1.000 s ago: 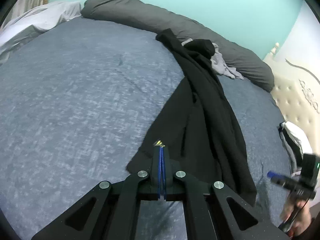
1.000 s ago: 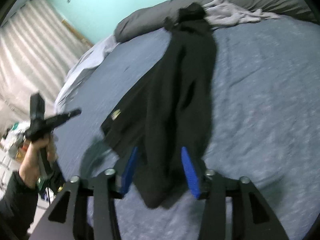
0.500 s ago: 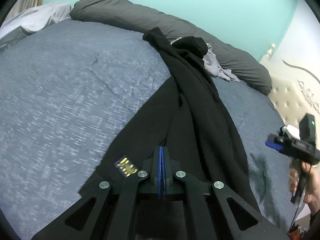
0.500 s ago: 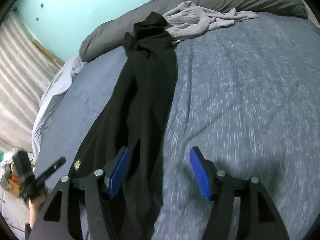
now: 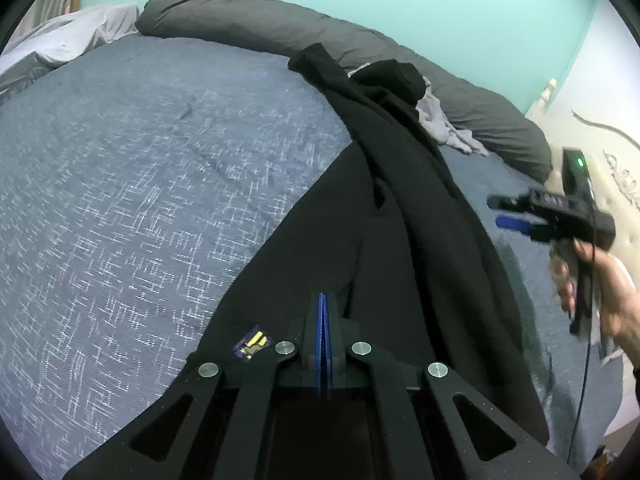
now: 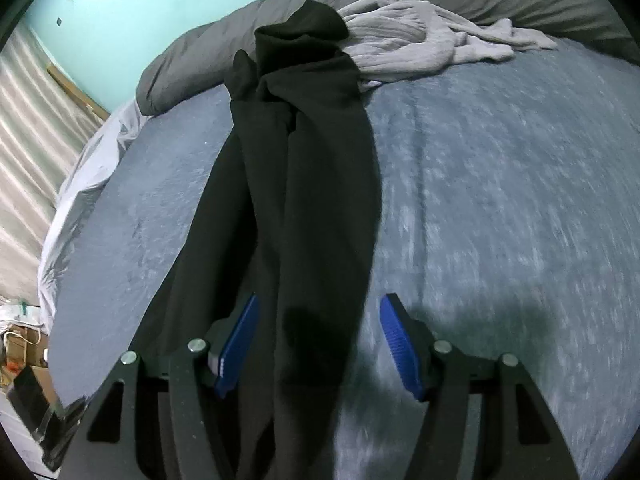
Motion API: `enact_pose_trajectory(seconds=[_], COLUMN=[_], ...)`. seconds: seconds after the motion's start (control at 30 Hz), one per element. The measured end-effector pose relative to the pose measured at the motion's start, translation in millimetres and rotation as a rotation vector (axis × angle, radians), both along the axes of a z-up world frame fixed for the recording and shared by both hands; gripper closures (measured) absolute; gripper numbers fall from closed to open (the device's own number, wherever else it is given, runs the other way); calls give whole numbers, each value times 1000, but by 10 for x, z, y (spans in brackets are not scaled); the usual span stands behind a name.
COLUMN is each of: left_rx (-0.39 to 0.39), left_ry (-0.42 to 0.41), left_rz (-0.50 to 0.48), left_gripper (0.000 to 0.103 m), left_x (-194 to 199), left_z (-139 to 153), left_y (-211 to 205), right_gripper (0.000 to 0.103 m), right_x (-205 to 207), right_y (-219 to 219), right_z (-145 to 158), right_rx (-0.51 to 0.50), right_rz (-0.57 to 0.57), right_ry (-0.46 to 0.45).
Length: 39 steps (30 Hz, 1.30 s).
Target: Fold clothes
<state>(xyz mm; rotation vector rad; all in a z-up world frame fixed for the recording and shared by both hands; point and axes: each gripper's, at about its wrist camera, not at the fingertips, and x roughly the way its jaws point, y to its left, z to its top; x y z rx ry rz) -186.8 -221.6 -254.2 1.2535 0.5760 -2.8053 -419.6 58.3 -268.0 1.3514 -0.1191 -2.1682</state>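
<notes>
Since before, we moved our right gripper [image 6: 318, 340] back over the black garment [image 6: 304, 184], fingers apart; left gripper [image 5: 322, 312] pinches its hem. Blue bed [image 5: 132, 184] lies free; grey garment [image 6: 420, 46] far.

Matt black cloth garment [image 5: 404, 216] on a rough-woven blue bedspread [image 5: 140, 184]; tongs [image 6: 318, 344] of matt black plastic

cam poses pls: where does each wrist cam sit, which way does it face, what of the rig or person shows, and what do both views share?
Left wrist: sits behind the left gripper, jaws together, facing along the black garment toward the teal wall; right gripper and hand show at right.
Right wrist: sits behind the right gripper, jaws apart and straddling the garment, facing up the bed.
Shared: garment, blue bedspread, dark bolster, grey clothing.
</notes>
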Motion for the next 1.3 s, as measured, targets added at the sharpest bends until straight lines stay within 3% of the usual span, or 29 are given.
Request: enact_pose_trajectory(seconds=[0.23, 0.4, 0.43, 0.47, 0.57, 0.73, 0.83, 0.97, 1.1, 1.2, 1.3], left_rx=[7, 13, 14, 17, 22, 21, 24, 16, 15, 17, 24], left_ry=[-17, -22, -26, -30, -35, -30, -24, -10, -9, -16, -26], left_rz=[15, 21, 20, 19, 16, 24, 33, 35, 24, 13, 0], left_gripper=[94, 93, 93, 93, 93, 93, 93, 93, 93, 93, 92], left_x=[-37, -47, -57, -61, -66, -42, -20, 5, 28, 32, 27], left_z=[-33, -61, -78, -92, -107, -85, -64, 0, 18, 11, -6], left_y=[-86, -143, -145, -148, -149, -174, -200, -194, -149, -114, -67], right_gripper=[39, 39, 44, 60, 95, 97, 97, 97, 97, 97, 97], right_x=[-332, -468, -479, -484, -413, -292, -110, 241, 777, 996, 1063], right_y=[-423, -704, -749, -793, -715, -577, -362, 75, 618, 928, 1231], right_z=[-102, -187, -219, -266, -164, 15, 341, 808, 1051, 876, 383], right_rx=[65, 141, 160, 175, 144, 91, 57, -12, -81, -55, 15], right_rz=[32, 79, 90, 101, 94, 81, 98, 97, 70, 39, -10], right_ry=[17, 49, 47, 40, 66, 113, 156, 198, 197, 143, 33])
